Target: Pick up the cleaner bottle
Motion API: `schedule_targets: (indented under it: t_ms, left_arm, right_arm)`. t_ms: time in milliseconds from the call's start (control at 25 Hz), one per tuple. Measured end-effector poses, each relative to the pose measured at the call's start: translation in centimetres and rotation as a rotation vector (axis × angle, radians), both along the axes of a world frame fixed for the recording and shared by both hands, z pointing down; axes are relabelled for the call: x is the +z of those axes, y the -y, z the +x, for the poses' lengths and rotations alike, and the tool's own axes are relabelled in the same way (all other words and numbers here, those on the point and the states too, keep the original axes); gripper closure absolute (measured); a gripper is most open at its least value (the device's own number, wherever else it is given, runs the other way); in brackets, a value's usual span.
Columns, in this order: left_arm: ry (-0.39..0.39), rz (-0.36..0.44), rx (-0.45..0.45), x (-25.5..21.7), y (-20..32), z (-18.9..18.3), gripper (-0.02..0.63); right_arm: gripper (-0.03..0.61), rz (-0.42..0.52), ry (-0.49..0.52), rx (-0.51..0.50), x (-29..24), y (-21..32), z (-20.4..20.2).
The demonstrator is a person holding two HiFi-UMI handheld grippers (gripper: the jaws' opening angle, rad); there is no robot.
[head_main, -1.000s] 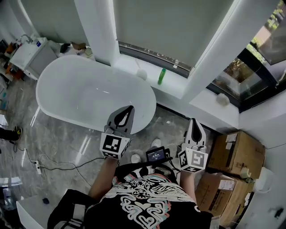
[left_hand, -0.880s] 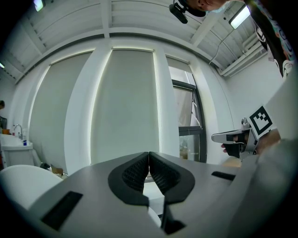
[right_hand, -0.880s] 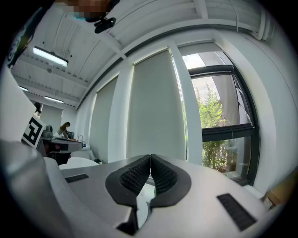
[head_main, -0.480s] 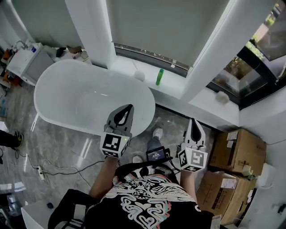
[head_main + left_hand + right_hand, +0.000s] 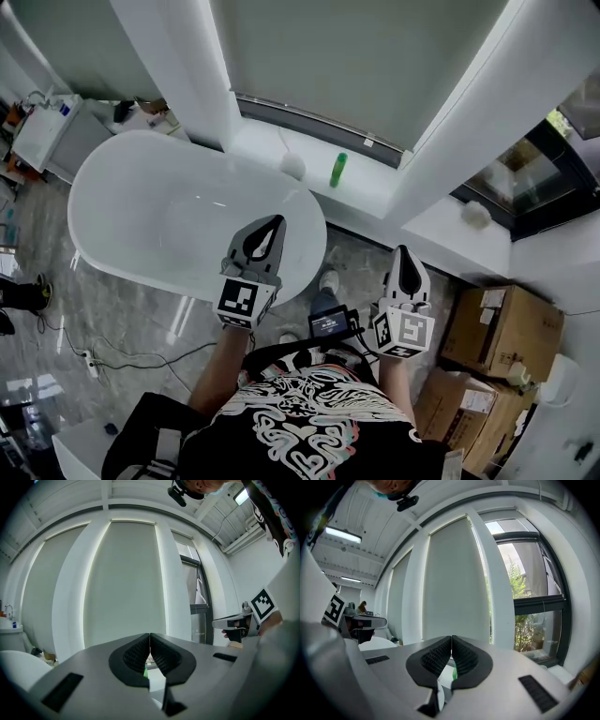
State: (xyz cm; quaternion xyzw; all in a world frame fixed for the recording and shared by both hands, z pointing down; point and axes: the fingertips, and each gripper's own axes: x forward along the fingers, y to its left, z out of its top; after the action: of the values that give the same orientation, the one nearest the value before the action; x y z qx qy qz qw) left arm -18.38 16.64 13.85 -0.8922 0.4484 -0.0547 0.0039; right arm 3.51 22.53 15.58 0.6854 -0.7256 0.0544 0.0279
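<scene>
Green plastic cleaner bottle (image 5: 338, 170) stood well ahead of your left gripper (image 5: 272, 225) and right gripper (image 5: 407, 253); both had jaws together, empty, so you needed one opened first.

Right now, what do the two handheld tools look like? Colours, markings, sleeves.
The left tool and right tool match: matte grey shells tapering to a point, with black ribbed pads on the inner faces. Each carries a white cube with black square markers. The person wears a black T-shirt with a white and pink print.
</scene>
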Motion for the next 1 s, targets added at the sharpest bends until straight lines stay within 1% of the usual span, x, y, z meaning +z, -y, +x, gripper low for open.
schedule_targets:
  t_ms: [120, 280, 560, 640, 720, 880, 1000]
  left_arm:
    - [-0.001, 0.008, 0.007, -0.2, 3.8, 1.3, 0.597]
    - [-0.019, 0.003, -0.007, 0.1, 8.8, 3.3, 0.597]
    - [-0.002, -0.032, -0.034, 1.3, 17.3, 7.0, 0.596]
    - [0.016, -0.035, -0.043, 2.1, 19.2, 7.9, 0.597]
    - [0.016, -0.02, -0.041, 2.0, 20.8, 9.2, 0.595]
    - [-0.014, 0.008, -0.041, 2.0, 23.1, 11.4, 0.597]
    - [-0.005, -0.003, -0.038, 2.6, 24.4, 12.3, 0.597]
  right_arm:
    - [0.552, -0.019, -0.001, -0.009, 0.3, 4.0, 1.0]
    - [0.552, -0.041, -0.002, -0.035, 0.7, 9.1, 2.8]
    - [0.552, -0.082, 0.014, -0.089, 2.2, 17.7, 6.1]
    - [0.552, -0.091, 0.017, -0.102, 2.8, 19.8, 7.1]
    - [0.552, -0.099, 0.02, -0.111, 3.2, 21.4, 8.1]
    - [0.552, -0.114, 0.021, -0.129, 4.3, 23.5, 9.6]
    - [0.552, -0.127, 0.021, -0.135, 4.8, 24.6, 9.9]
